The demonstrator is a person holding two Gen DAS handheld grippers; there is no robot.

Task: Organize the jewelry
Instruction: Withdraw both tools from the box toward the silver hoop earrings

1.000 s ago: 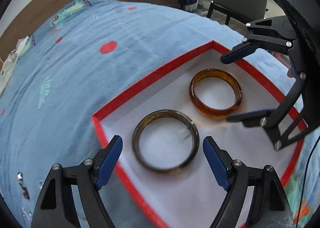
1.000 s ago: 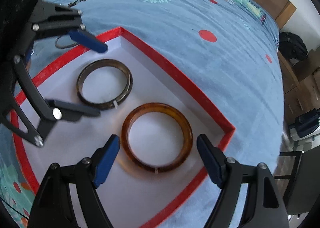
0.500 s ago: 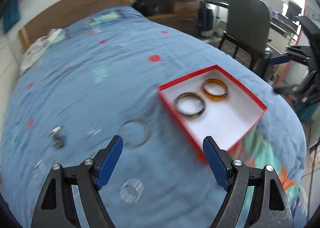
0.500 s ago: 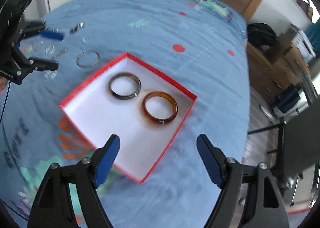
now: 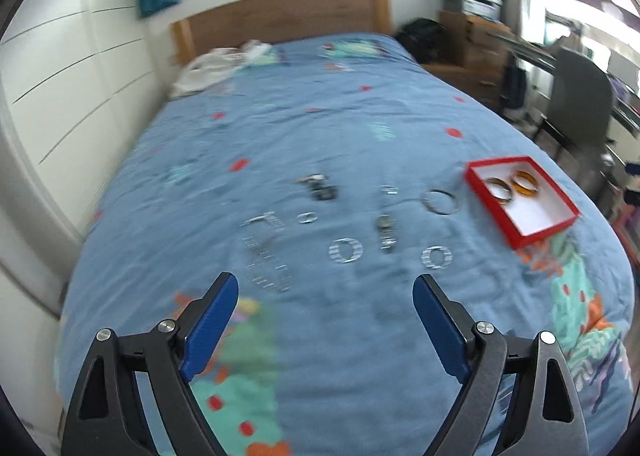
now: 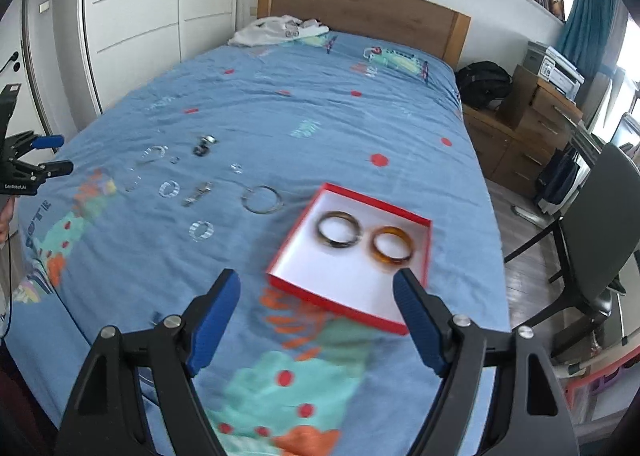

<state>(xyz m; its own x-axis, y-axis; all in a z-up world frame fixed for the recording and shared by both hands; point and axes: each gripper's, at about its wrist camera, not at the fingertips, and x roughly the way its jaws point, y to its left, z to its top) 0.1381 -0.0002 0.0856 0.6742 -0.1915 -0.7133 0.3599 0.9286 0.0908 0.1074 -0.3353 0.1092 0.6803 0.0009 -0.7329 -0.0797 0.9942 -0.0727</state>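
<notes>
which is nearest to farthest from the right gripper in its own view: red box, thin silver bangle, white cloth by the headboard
1. red box: just ahead of the right gripper, on the near right.
2. thin silver bangle: on the bedspread, left of the box.
3. white cloth: far end, by the headboard.

both wrist views high, sharing bed [image 5: 320, 136]
</notes>
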